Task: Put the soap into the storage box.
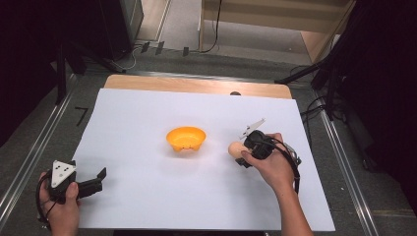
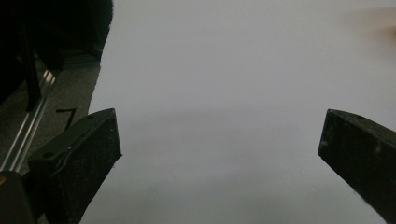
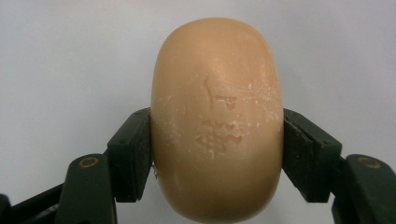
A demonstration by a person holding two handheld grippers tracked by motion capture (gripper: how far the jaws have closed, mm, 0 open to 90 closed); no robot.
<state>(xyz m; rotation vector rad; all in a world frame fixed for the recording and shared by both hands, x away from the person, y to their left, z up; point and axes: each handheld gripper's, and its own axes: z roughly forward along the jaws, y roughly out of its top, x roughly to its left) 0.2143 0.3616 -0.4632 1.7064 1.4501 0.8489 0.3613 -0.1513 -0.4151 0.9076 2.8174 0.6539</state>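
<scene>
While right gripper clamps soap near bowl, left gripper apart nr sheet edge.

The right gripper holds a tan soap bar w/ its two black jaws, one on each side, both pads tight on it. The soap is round and smooth. It has marks pressed in its top & some white scuffs. A plain white sheet lies under it.
</scene>
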